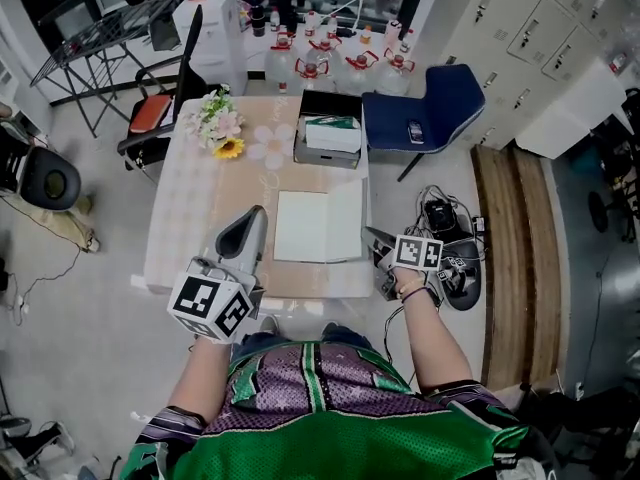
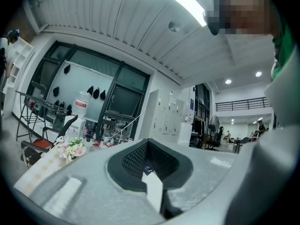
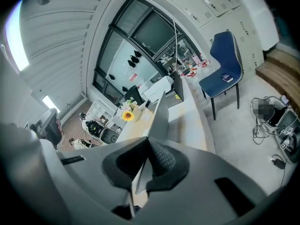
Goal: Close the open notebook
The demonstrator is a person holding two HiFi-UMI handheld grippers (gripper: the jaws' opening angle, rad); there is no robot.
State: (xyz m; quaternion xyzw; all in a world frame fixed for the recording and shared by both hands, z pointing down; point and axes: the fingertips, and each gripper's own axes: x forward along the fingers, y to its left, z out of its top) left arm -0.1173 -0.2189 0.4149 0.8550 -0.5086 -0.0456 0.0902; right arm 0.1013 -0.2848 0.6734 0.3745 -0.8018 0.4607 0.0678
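Observation:
The notebook (image 1: 303, 226) lies open with white pages in the middle of the pale table (image 1: 190, 208). Its left half lies flat, while its right leaf (image 1: 346, 218) is raised off the table. My right gripper (image 1: 368, 233) sits at the table's right front corner, shut on that leaf's edge. In the right gripper view the leaf (image 3: 159, 116) runs edge-on up from between the jaws of the right gripper (image 3: 143, 165). My left gripper (image 1: 258, 211) hovers over the table just left of the notebook, jaws together and empty. The left gripper (image 2: 149, 161) points level across the room.
A bunch of flowers (image 1: 218, 123) and a dark box holding a white box (image 1: 330, 133) stand at the table's far side. A blue chair (image 1: 425, 113) is at the far right. Cables and gear (image 1: 450, 238) lie on the floor right of the table. Bottles (image 1: 330, 53) line the back.

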